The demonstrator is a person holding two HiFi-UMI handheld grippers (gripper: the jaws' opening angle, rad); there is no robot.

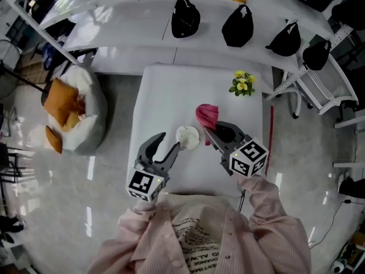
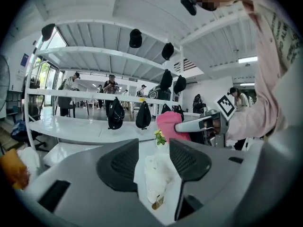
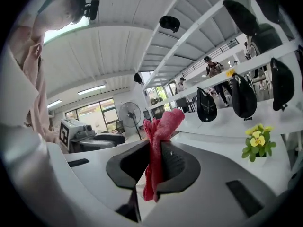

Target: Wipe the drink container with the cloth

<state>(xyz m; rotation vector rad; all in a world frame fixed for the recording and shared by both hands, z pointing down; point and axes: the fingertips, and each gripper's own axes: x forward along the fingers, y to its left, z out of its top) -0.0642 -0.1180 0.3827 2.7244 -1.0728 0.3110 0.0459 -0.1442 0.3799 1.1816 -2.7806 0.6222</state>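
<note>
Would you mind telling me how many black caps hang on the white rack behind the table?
4 black caps in a row along the rack: leftmost, second, third, rightmost. Others may be cut off at the picture's top edge.

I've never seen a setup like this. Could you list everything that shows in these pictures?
table: one, white, centre
drink container: one, white, front middle of the table
cloth: one, pink, just right of the container
flowers: one small bunch, yellow, table's far right corner
caps: four, black, along the white shelf beyond the table
beanbag: one, white with orange cushions, floor at left
left gripper: one, grey, closed on the drink container
right gripper: one, grey, pinching the cloth
sleeves: two, pink, bottom edge
</note>
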